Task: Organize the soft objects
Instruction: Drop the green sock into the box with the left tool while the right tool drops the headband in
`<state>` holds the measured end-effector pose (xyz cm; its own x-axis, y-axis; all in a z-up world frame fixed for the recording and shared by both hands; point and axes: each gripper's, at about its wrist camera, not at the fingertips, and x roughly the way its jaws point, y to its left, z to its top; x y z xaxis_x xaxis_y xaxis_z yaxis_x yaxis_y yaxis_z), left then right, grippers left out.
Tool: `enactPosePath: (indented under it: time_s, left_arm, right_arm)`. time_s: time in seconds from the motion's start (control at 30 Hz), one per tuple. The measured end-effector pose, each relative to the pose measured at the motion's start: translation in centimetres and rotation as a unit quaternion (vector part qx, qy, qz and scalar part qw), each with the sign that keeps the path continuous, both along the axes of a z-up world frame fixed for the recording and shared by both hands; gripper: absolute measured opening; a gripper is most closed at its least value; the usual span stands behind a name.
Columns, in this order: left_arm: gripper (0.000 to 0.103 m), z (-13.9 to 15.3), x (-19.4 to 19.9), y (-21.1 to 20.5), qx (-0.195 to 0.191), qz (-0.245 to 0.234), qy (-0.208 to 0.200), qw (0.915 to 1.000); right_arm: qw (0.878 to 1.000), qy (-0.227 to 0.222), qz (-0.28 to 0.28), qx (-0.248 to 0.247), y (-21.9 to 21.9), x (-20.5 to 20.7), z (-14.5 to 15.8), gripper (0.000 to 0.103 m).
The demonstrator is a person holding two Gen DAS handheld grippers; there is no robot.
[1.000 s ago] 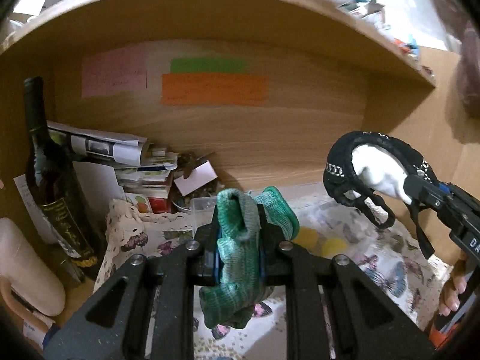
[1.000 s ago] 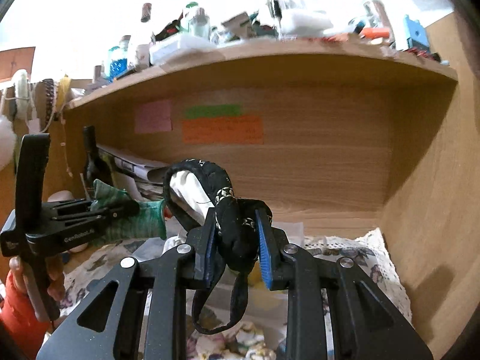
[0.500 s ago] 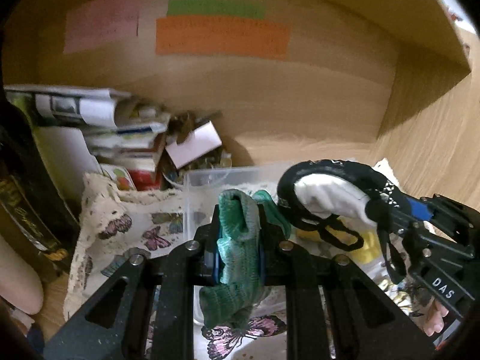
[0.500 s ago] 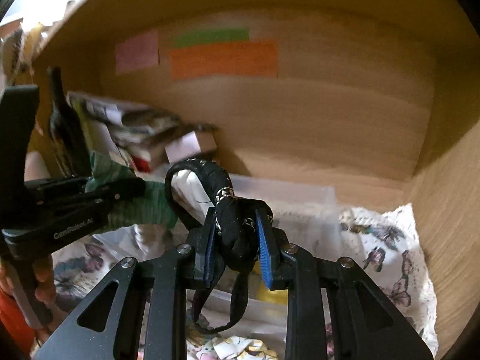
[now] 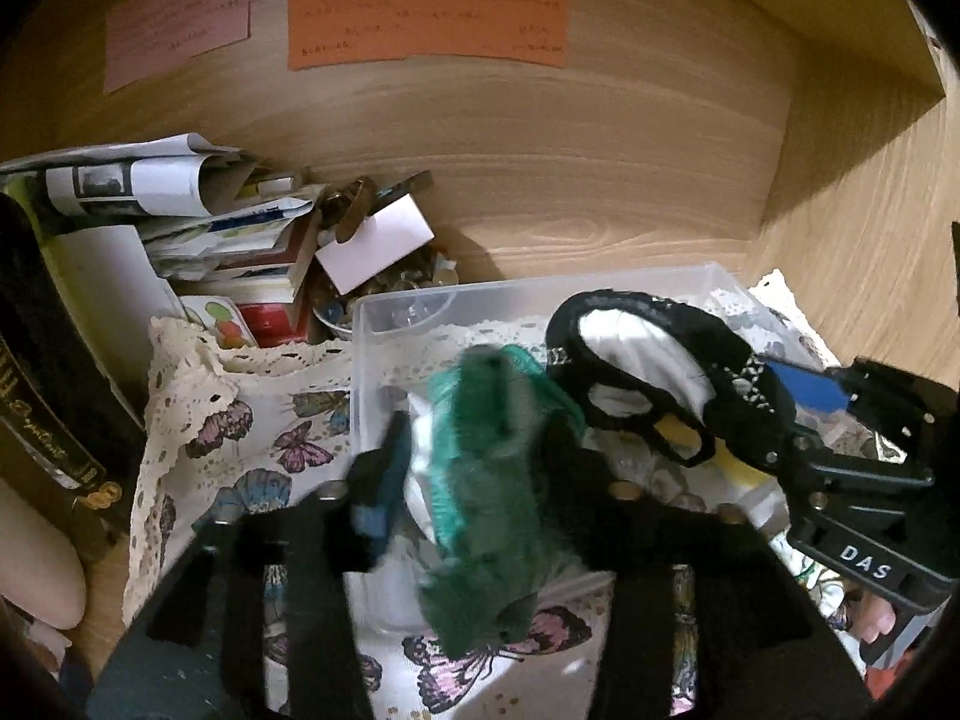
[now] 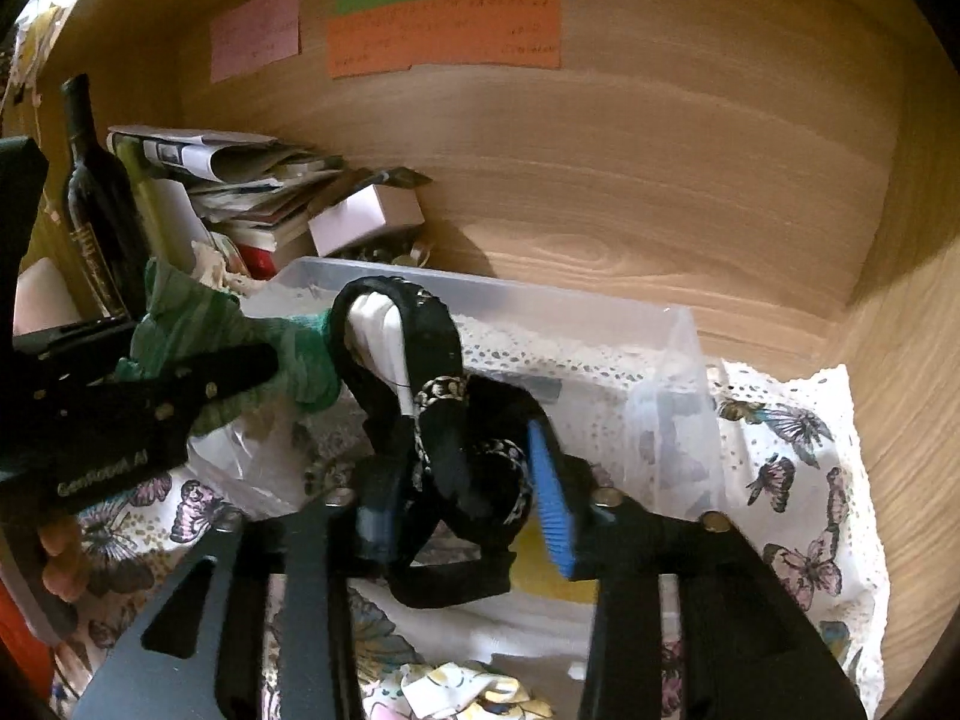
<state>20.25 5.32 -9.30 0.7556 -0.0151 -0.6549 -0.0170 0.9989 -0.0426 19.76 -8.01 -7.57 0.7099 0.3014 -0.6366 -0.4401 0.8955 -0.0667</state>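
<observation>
A clear plastic bin [image 5: 420, 306] sits on a butterfly cloth inside a wooden shelf. My left gripper [image 5: 474, 480] is open over the bin; a green knit cloth [image 5: 492, 480] hangs blurred between its spread fingers. My right gripper [image 6: 468, 492] is also open over the bin [image 6: 660, 324]; a black-and-white padded garment [image 6: 444, 420] lies between its fingers, touching the left one. The garment also shows in the left wrist view [image 5: 648, 348], and the green cloth in the right wrist view [image 6: 240, 330].
A dark wine bottle [image 6: 96, 198] stands at the left. A pile of papers and books [image 5: 180, 228] and a small white box [image 5: 375, 243] lie behind the bin. The butterfly cloth [image 6: 798, 480] covers the shelf floor. Wooden walls close the back and right.
Both grippers moved forward and down over the bin. Both sets of fingers have spread apart, loosening the green cloth and the black-and-white garment.
</observation>
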Motion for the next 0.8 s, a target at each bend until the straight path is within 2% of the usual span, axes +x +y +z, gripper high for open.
enactPosePath:
  time_s: [0.07, 0.2, 0.33, 0.4, 0.67, 0.8]
  left_arm:
    - [0.065, 0.3, -0.5, 0.0, -0.001, 0.002, -0.004, 1.0]
    - [0.074, 1.2, -1.5, 0.1, -0.005, -0.001, -0.017, 0.9998]
    - [0.08, 2.5, -2.9, 0.2, -0.017, -0.004, -0.038, 0.9991]
    - [0.086, 3.2, -3.7, 0.2, -0.022, -0.008, -0.049, 0.9985]
    - [0.102, 5.2, -7.6, -0.8, 0.005, -0.015, -0.097, 0.9951]
    - [0.103, 4.6, -8.6, -1.4, 0.022, -0.025, -0.094, 0.995]
  right_arm:
    - [1.0, -0.011, 0.0, -0.001, -0.2, -0.5, 0.5, 0.052]
    - [0.999, -0.039, -0.002, -0.004, -0.7, -1.7, 1.6, 0.068]
    - [0.998, -0.057, 0.001, 0.006, -1.6, -3.1, 2.8, 0.074]
    - [0.998, -0.068, -0.001, 0.013, -2.0, -3.8, 3.5, 0.082]
    - [0.995, -0.094, -0.005, 0.035, -3.2, -6.5, 4.8, 0.083]
    - [0.996, -0.082, -0.01, 0.044, -4.1, -7.0, 4.4, 0.084]
